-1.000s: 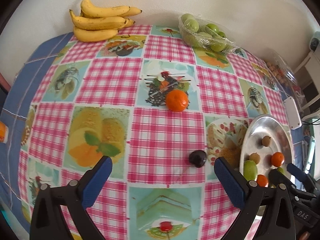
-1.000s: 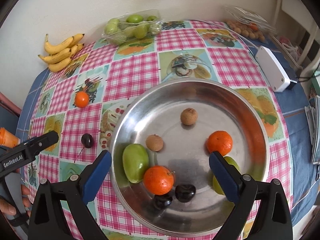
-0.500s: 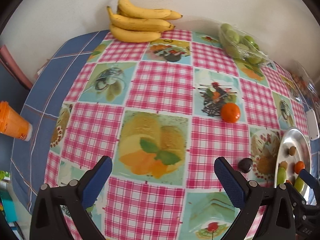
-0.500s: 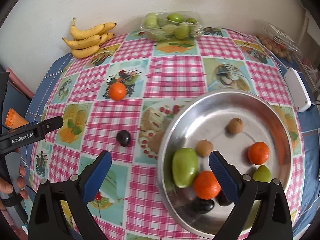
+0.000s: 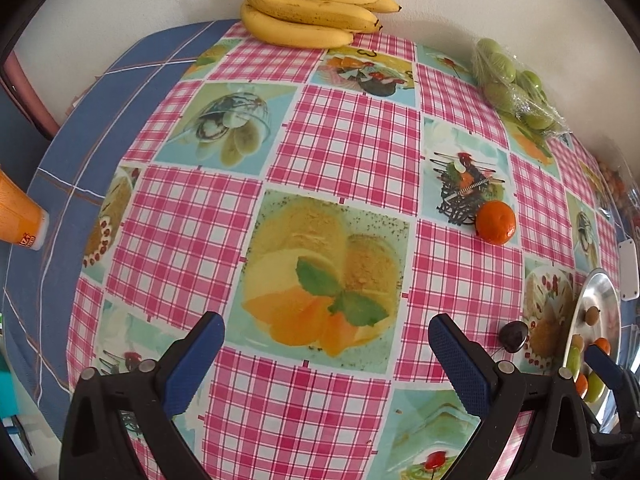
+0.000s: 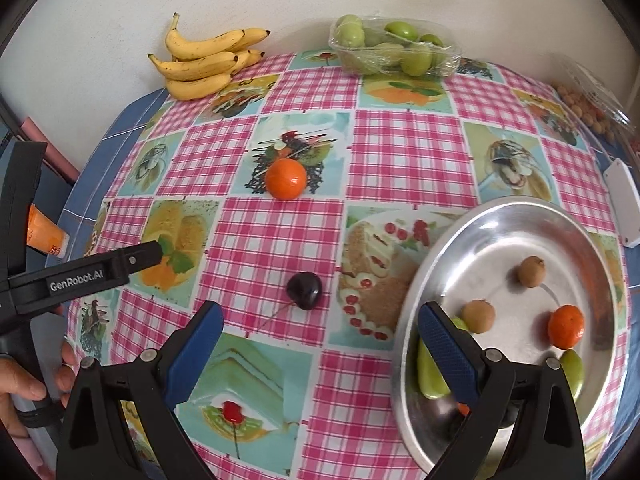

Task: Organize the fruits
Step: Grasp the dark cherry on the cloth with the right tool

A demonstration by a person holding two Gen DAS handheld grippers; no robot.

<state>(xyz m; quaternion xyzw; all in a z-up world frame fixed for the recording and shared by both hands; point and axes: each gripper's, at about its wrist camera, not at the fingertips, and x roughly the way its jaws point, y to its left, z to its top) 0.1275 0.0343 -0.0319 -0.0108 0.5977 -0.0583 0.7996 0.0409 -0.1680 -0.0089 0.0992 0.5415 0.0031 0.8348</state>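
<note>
1. The left gripper (image 5: 326, 350) hovers over the checked tablecloth (image 5: 348, 140); its two blue-padded fingers stand wide apart and nothing is between them, so it is released.
2. The right gripper (image 6: 320, 338) is also spread wide and holds nothing; its right finger (image 6: 450, 346) hangs above the left rim of the steel plate (image 6: 516, 206), its left finger above the cloth.
3. A dark cherry (image 6: 304, 290) lies alone on the cloth, between the two fingers of the right gripper in that view but further forward, apart from both; its thin stem points toward the camera.
4. A tangerine (image 6: 286, 179) lies further back on the cloth, well apart from the cherry, on a printed picture of fruit.
5. In the steel plate there are two small brown round fruits (image 6: 530, 271), one tangerine (image 6: 565, 327) and two green fruits (image 6: 430, 372); some dark fruit is partly hidden behind the gripper finger.
6. At the wall lie a bunch of bananas (image 6: 204, 62) and a wrapped tray of green fruits (image 6: 394, 48); they are well apart from each other.
7. In the left wrist view the cherry (image 5: 513, 336) is just to the right of the right finger, near the plate's edge (image 5: 598, 280).
</note>
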